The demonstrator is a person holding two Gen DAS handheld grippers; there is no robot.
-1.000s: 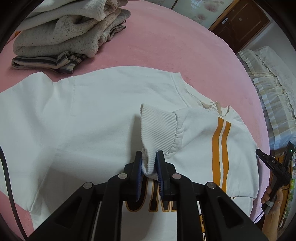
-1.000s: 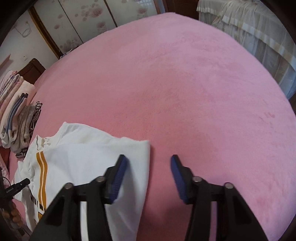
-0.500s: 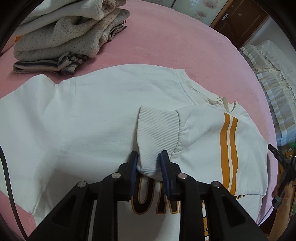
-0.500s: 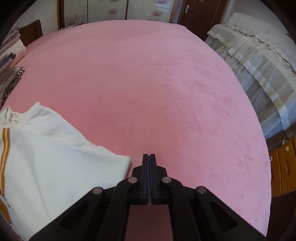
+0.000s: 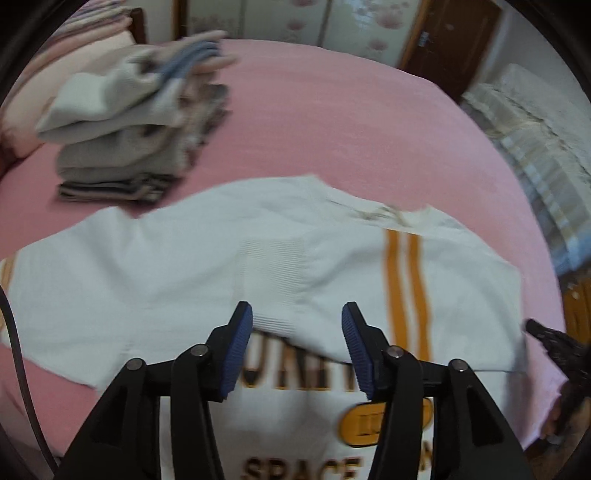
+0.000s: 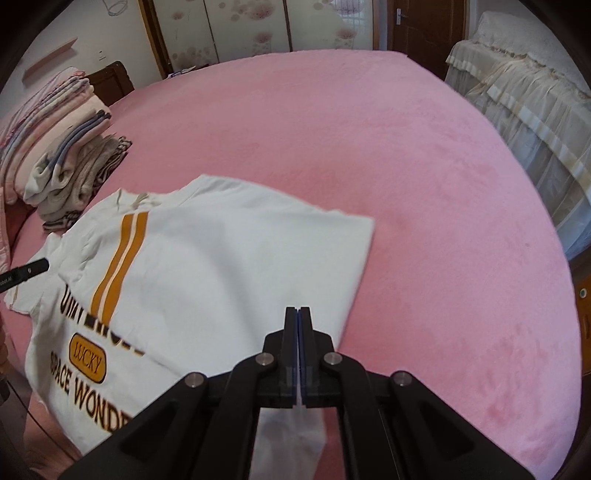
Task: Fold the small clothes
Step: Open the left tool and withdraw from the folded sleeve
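A white sweatshirt (image 5: 177,266) with orange stripes and dark lettering lies flat on the pink bed (image 5: 332,129). Its sleeve with the ribbed cuff (image 5: 275,280) is folded across the chest. My left gripper (image 5: 297,325) is open just above the cuff, holding nothing. In the right wrist view the sweatshirt (image 6: 221,266) spreads left of my right gripper (image 6: 298,314), which is shut with its jaws pressed together over the shirt's near right edge; white fabric shows beneath the jaws, so it seems to pinch the shirt's edge.
A stack of folded clothes (image 5: 129,129) sits at the back left of the bed, also in the right wrist view (image 6: 70,173). A second bed with a cream cover (image 6: 524,110) stands to the right. Wardrobe doors (image 6: 240,29) are behind.
My left gripper let go of the ribbed cuff and opened, leaving the sleeve folded on the chest. My right gripper closed half a second ago, then moved back over the shirt's edge.
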